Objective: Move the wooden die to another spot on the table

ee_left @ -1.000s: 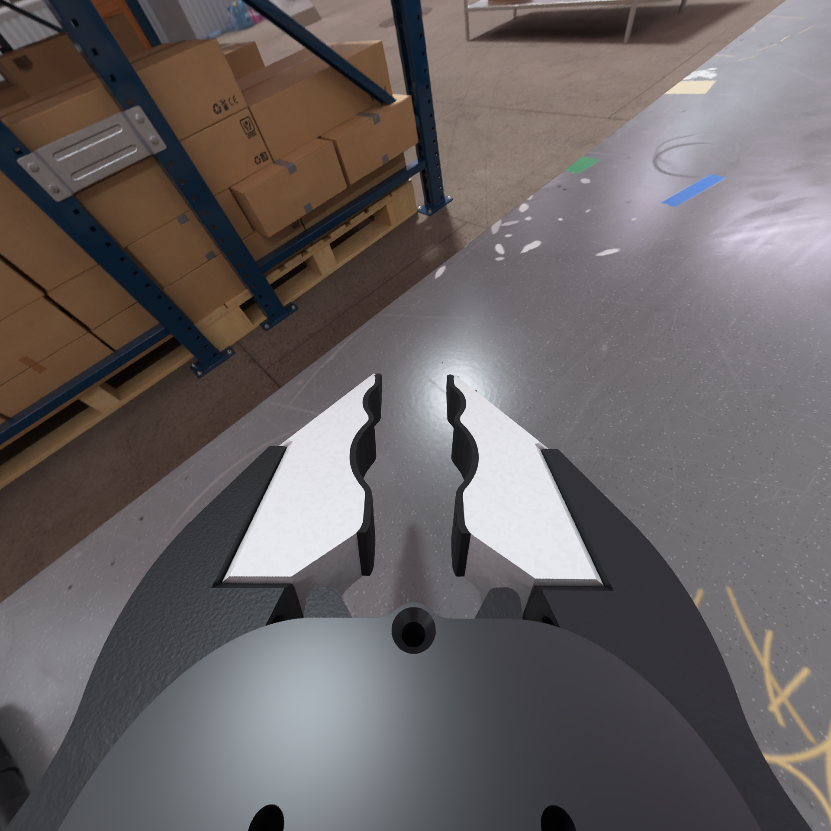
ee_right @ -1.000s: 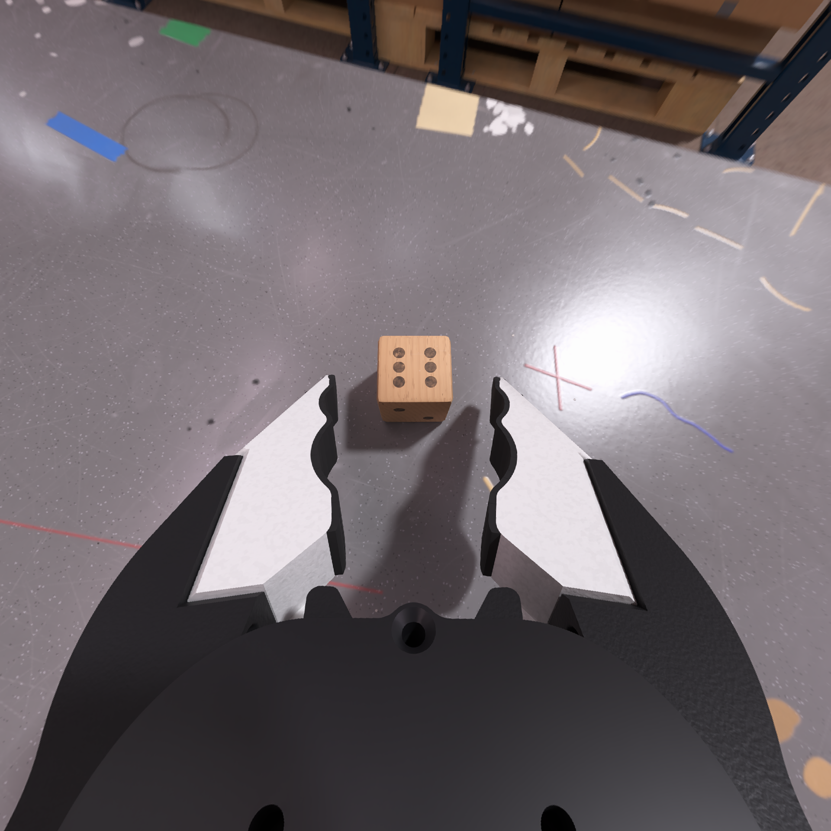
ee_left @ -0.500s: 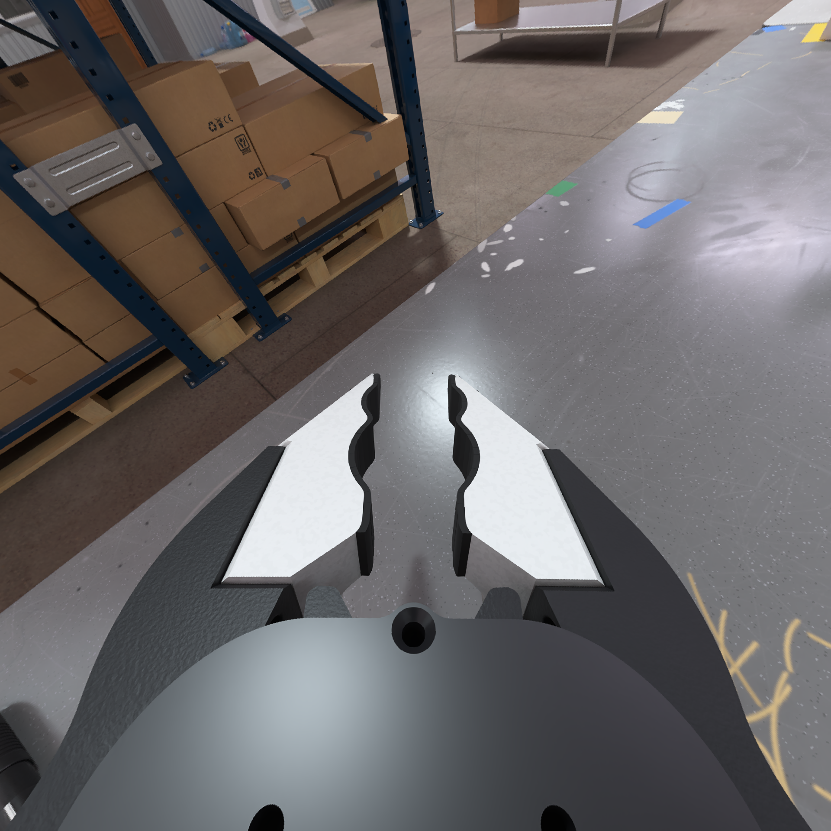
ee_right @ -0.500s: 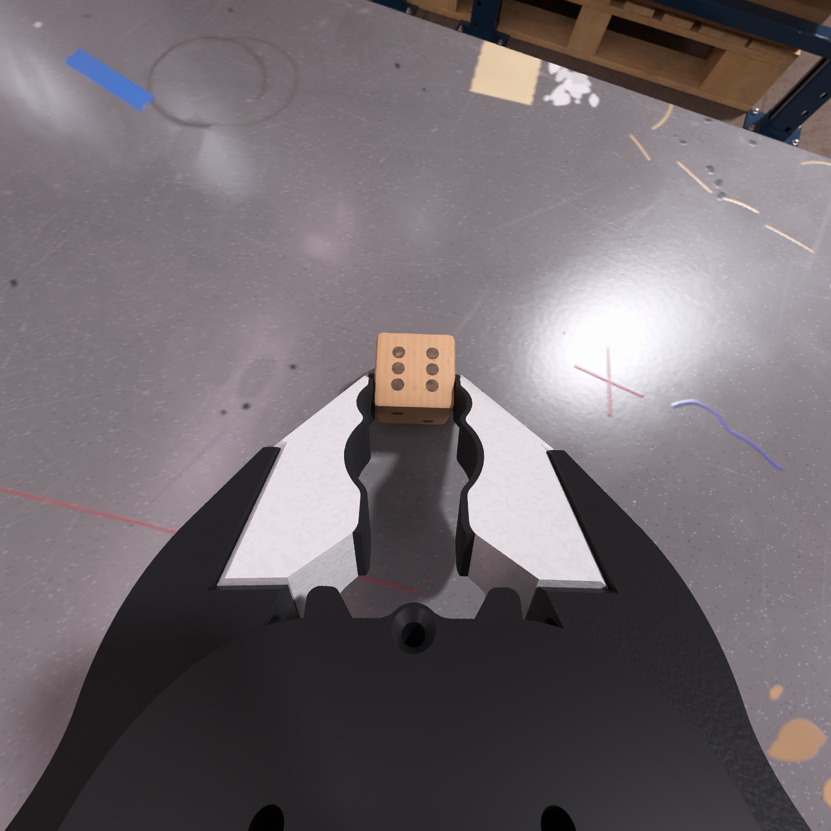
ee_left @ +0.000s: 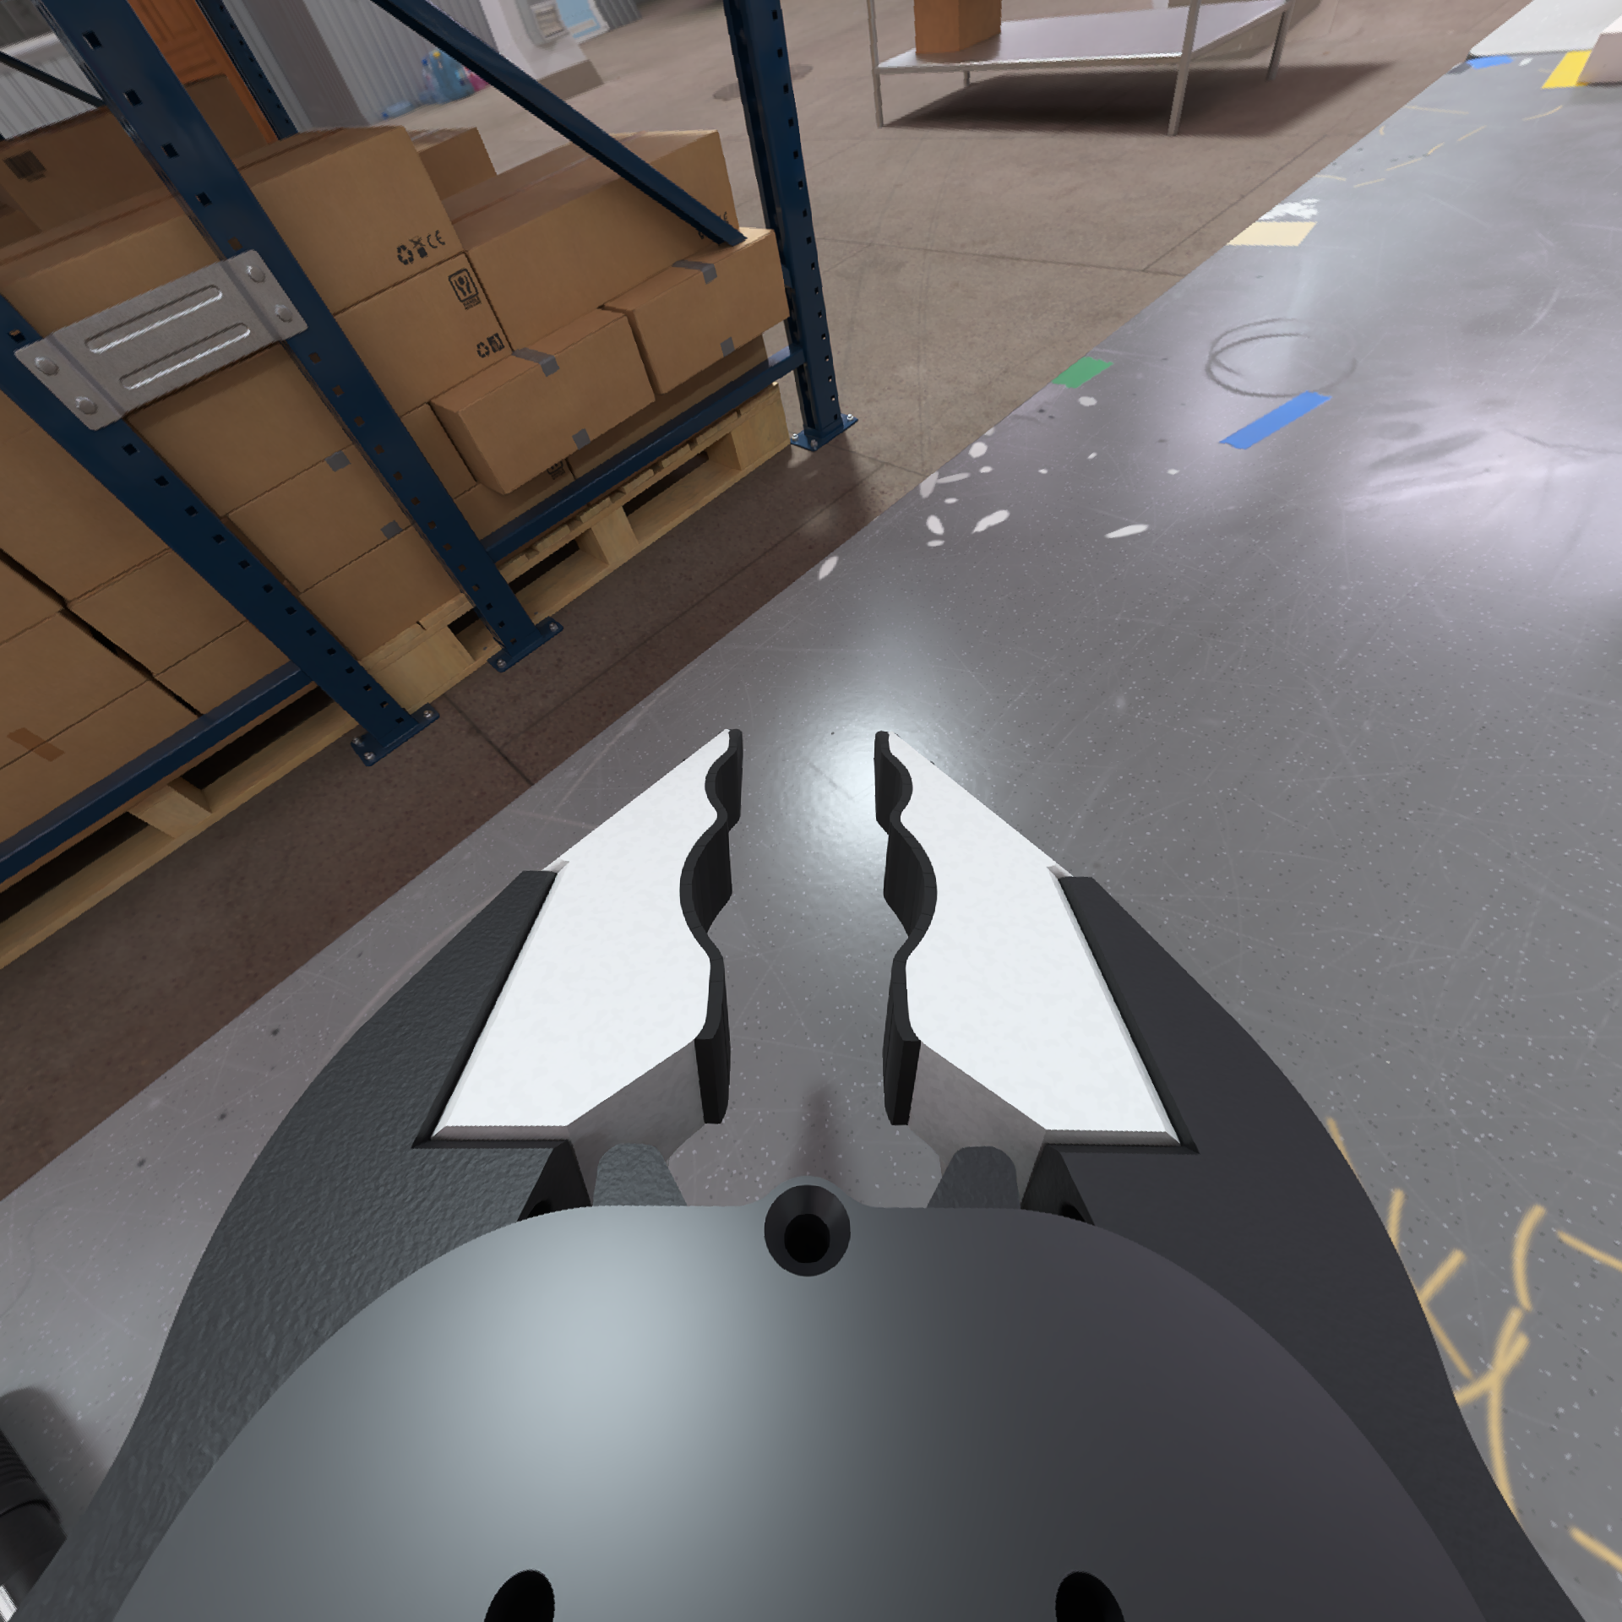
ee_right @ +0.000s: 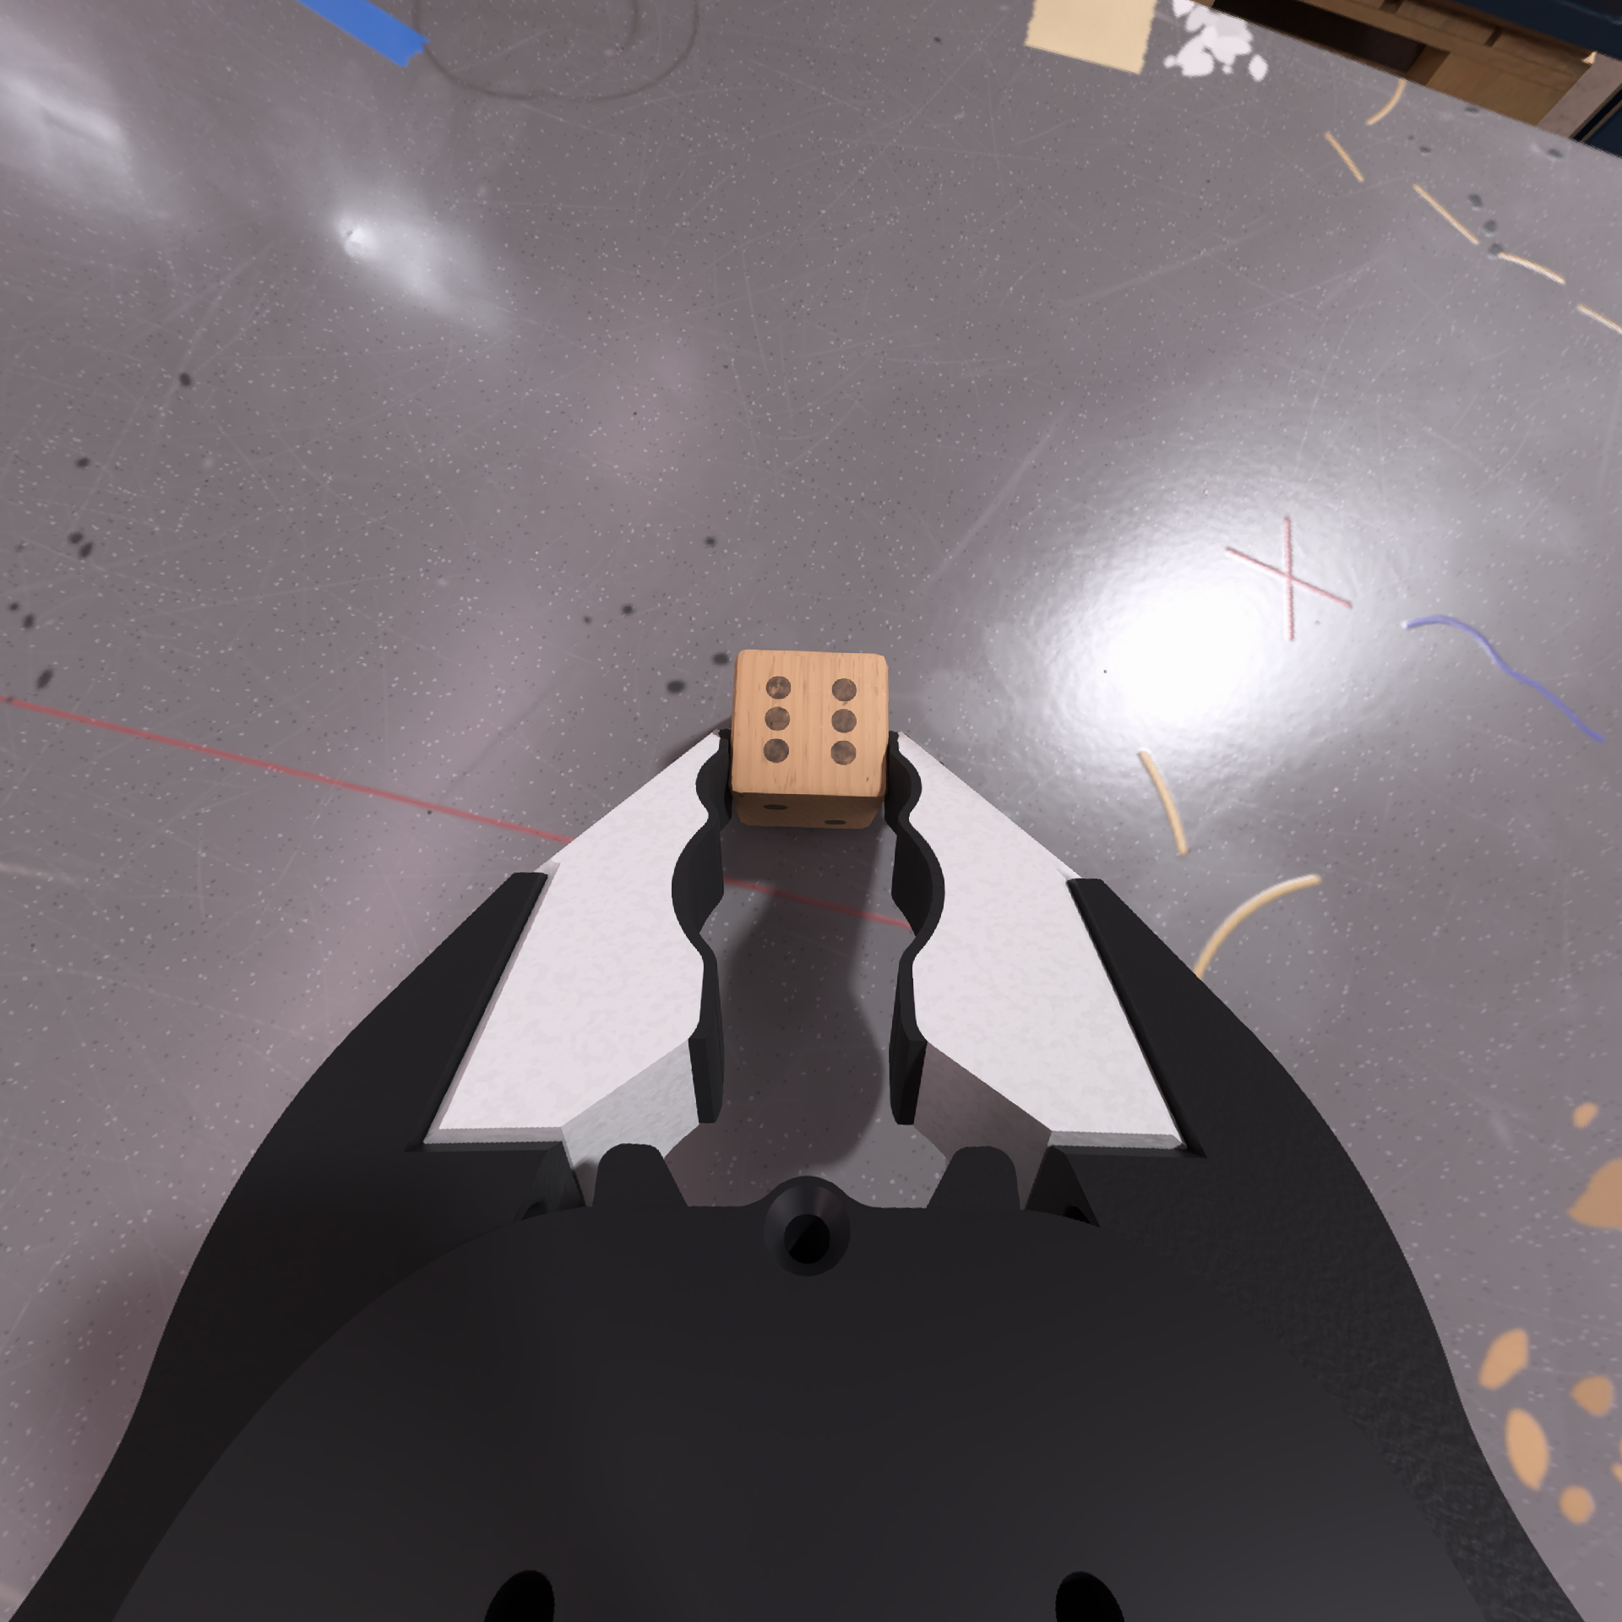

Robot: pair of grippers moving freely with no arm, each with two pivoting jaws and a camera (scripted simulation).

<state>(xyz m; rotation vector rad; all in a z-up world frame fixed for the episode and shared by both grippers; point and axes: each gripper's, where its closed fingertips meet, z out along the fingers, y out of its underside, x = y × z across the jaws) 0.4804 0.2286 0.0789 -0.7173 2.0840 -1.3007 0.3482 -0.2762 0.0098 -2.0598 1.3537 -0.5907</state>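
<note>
R gripper (ee_right: 808,755) jaws clamped on wooden die (ee_right: 809,735); L gripper (ee_left: 808,746) jaws apart, empty.

Die pinched at the jaw tips, six-pip face up, held over grey desk (ee_right: 439,439); shadow on desk under the jaws. Red line (ee_right: 263,768) crosses desk left of die, red X mark (ee_right: 1288,577) to the right, blue tape (ee_right: 364,22) far. L view: bare desk (ee_left: 1229,790) near its edge, boxes (ee_left: 544,412) on blue rack (ee_left: 794,219) beyond.
</note>
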